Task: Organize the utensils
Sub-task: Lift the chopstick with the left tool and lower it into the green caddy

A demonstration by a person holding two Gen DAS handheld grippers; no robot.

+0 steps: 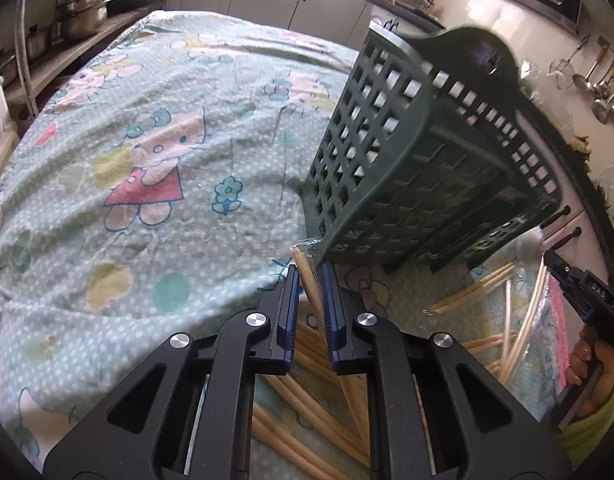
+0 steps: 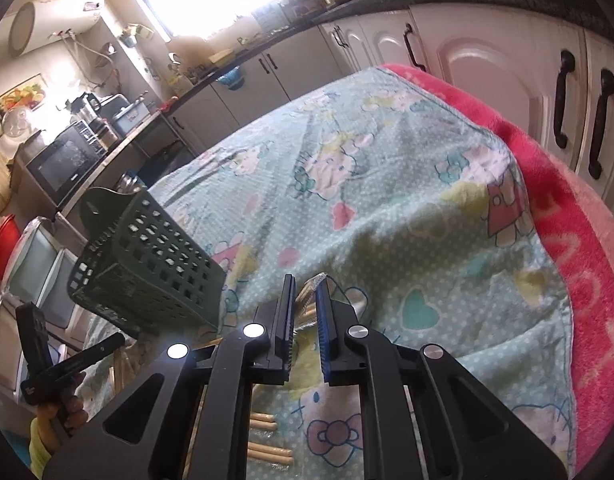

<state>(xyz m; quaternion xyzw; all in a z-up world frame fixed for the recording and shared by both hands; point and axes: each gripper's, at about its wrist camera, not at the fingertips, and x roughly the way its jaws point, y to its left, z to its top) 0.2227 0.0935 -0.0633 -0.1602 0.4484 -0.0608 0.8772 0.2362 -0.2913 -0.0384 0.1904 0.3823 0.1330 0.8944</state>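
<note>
In the left wrist view my left gripper (image 1: 311, 276) is shut on a thin wrapped pair of wooden chopsticks (image 1: 304, 262), whose end pokes up between the blue pads. A dark green lattice basket (image 1: 427, 140) stands just beyond and to the right. Loose chopsticks (image 1: 467, 294) lie scattered on the cloth under and beside it. In the right wrist view my right gripper (image 2: 306, 284) is shut on another wrapped chopstick bundle (image 2: 307, 294). The basket (image 2: 147, 256) is to its left.
A cartoon-print cloth (image 1: 147, 160) covers the table, over a pink blanket (image 2: 587, 280) at its right edge. Kitchen cabinets (image 2: 487, 72) stand close behind. A hand holds the right gripper (image 1: 567, 280) at the far right. Pots sit on a shelf (image 1: 83, 12).
</note>
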